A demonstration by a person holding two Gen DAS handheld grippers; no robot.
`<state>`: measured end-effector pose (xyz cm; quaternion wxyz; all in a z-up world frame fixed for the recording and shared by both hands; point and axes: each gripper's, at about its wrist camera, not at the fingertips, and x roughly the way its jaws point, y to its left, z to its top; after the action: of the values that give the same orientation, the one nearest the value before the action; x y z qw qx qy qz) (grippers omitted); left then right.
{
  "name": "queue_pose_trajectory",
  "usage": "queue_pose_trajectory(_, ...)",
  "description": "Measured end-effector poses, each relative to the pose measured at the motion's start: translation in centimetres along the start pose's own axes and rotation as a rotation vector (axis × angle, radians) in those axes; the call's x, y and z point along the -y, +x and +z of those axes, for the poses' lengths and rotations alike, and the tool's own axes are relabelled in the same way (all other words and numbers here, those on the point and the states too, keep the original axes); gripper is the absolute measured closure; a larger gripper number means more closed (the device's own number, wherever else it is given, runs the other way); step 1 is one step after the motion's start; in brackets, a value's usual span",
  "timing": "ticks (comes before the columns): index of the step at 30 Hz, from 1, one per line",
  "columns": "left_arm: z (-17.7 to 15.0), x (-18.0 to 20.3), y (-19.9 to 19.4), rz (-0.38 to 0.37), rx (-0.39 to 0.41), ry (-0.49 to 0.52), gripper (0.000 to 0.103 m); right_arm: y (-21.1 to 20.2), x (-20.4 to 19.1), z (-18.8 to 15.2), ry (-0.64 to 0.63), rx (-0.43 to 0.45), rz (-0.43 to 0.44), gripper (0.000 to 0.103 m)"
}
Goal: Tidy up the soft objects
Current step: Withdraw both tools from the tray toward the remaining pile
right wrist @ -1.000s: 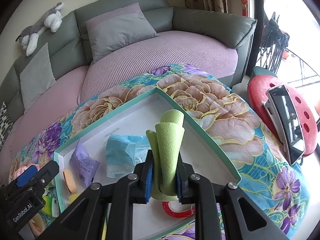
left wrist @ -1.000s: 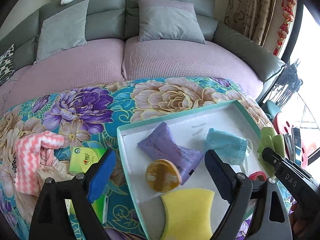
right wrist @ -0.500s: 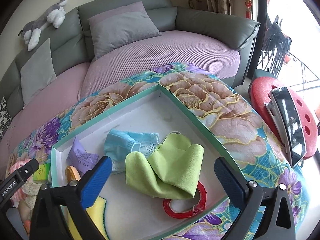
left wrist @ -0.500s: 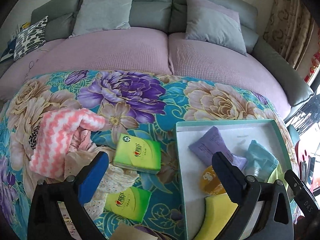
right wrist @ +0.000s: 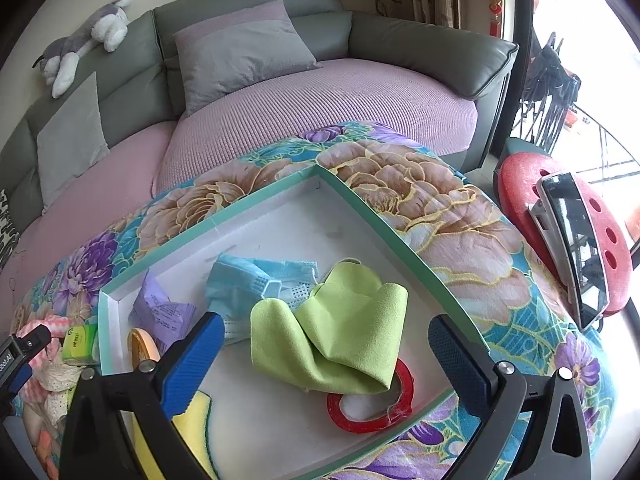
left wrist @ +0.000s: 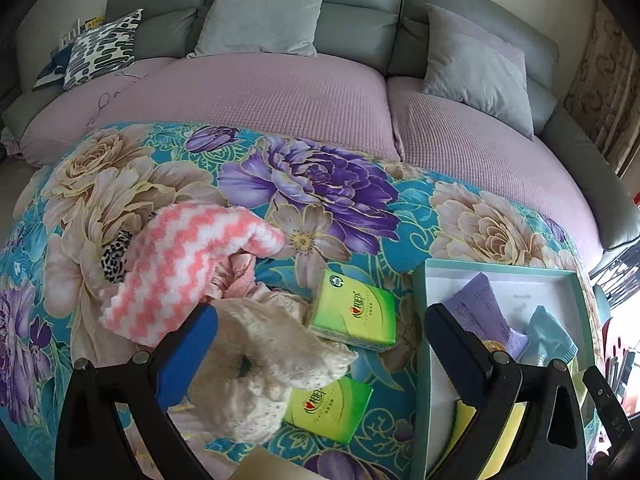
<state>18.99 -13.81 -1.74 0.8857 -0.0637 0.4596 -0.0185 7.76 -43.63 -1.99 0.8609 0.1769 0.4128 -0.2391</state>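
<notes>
A green-rimmed white tray (right wrist: 224, 220) (left wrist: 500, 272) lies on a floral cloth. In it lie a lime cloth (right wrist: 336, 328), a blue face mask (right wrist: 256, 284), a purple packet (right wrist: 160, 312), a yellow sponge (right wrist: 192, 420), an orange round piece (right wrist: 140, 344) and a red tape ring (right wrist: 368, 408). My right gripper (right wrist: 320, 344) is open above the lime cloth, not touching it. My left gripper (left wrist: 320, 344) is open over a cream knitted cloth (left wrist: 272, 364). Beside that lie a pink-and-white zigzag towel (left wrist: 180, 264) and two green tissue packs (left wrist: 352, 308) (left wrist: 328, 408).
A grey sofa (left wrist: 360, 20) with pink seat covers and cushions (left wrist: 264, 12) runs behind the floral cloth (left wrist: 312, 184). A plush toy (right wrist: 84, 40) lies on its backrest. A red stool (right wrist: 560, 240) bearing a phone stands to the right of the tray.
My right gripper opened and let go of the lime cloth, which now lies spread in the tray. My left gripper swung left from the tray to over the cream cloth and tissue packs.
</notes>
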Motion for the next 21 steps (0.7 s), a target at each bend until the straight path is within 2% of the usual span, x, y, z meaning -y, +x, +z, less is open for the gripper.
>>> queue_pose_trajectory(4,0.5,-1.3,-0.9,0.030,0.035,-0.021,0.000,-1.0,-1.6,-0.1,-0.045,0.023,-0.006,0.000)
queue_pose_trajectory(12,1.3,-5.3,-3.5,0.098,0.097,-0.071,0.000,-3.1,-6.9,-1.2,-0.141,0.060,0.099,0.000)
queue_pose_trajectory(17,1.3,-8.8,-4.5,0.172,0.096,-0.110,0.000,-3.4,-10.2,-2.2,-0.186,0.043,0.166,0.000)
queue_pose_trajectory(21,1.0,-12.3,-4.8,0.221,0.087,-0.182,0.000,-3.7,-12.8,-2.9,-0.220,0.038,0.211,0.000)
